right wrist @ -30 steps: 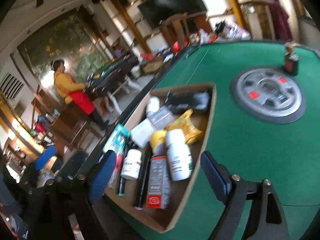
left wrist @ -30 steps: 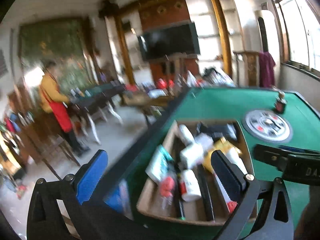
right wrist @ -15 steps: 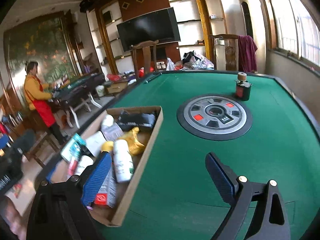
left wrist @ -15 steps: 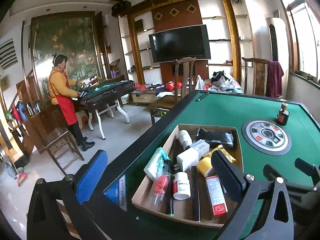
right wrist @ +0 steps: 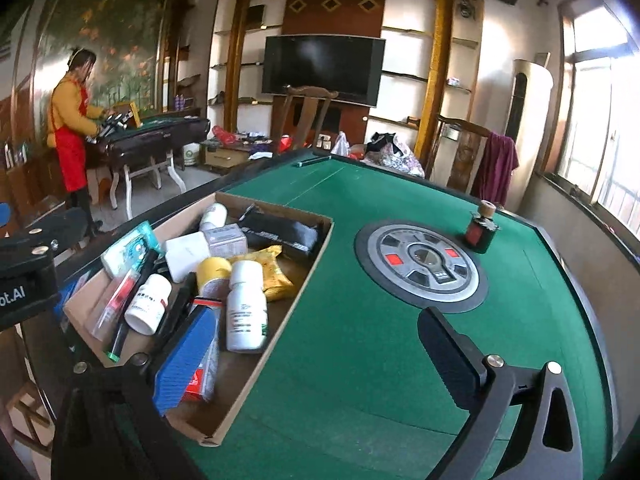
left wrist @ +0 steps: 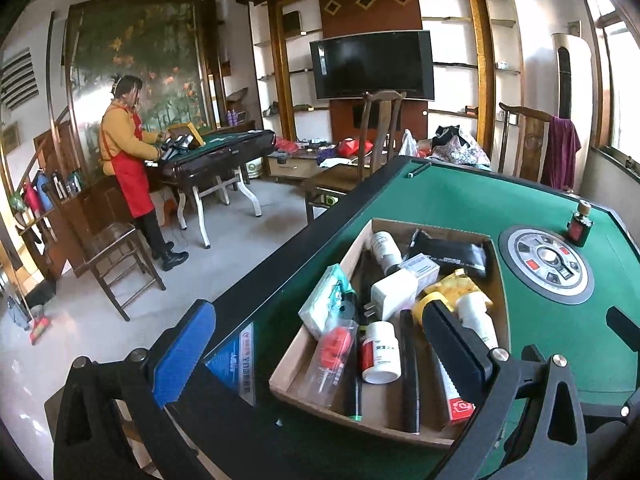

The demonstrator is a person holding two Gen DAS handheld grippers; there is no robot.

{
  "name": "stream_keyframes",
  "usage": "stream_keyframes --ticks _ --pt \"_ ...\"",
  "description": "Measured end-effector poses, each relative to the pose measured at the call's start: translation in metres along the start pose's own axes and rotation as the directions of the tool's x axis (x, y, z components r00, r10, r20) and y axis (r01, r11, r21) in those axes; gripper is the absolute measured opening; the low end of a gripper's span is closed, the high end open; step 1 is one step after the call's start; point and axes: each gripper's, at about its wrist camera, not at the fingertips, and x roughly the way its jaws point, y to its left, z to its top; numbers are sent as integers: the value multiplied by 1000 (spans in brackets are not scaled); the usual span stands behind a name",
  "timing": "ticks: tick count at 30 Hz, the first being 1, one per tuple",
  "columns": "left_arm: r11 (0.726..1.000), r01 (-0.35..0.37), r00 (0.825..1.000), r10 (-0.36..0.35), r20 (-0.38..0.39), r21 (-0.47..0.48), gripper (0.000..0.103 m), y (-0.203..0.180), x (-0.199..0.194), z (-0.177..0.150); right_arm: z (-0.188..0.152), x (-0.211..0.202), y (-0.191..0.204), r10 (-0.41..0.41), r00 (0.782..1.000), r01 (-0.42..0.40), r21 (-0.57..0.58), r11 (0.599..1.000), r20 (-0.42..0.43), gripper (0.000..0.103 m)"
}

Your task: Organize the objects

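A shallow cardboard box (left wrist: 408, 434) (right wrist: 280, 332) sits near the left edge of a green felt table (right wrist: 360, 360), full of jumbled items: white pill bottles (left wrist: 381, 356) (right wrist: 245, 306), a white charger (left wrist: 394, 294), a yellow packet (right wrist: 272, 270), a black pouch (left wrist: 448, 254), a toothbrush pack (left wrist: 326, 302), a black pen. My left gripper (left wrist: 316, 350) is open and empty, held above the box's near left corner. My right gripper (right wrist: 316, 352) is open and empty, above the box's right rim and the felt.
A round grey control panel (right wrist: 422, 268) is set in the table's middle. A small dark bottle with a cork (right wrist: 482, 228) stands beyond it. Chairs (left wrist: 380, 140) stand past the far edge. A person in a red apron (left wrist: 128, 160) works at another table, far left.
Both views have swung and steadied from a blurred tilt. The right gripper has shifted right, now over the box rim and felt. Nothing in the box has moved.
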Motion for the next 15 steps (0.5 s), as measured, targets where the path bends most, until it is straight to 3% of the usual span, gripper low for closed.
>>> stream_keyframes --ticks 15 --pt "999 -2 998 -1 -58 -54 103 27 21 -12 4 8 49 -30 999 26 -166 986 -22 103"
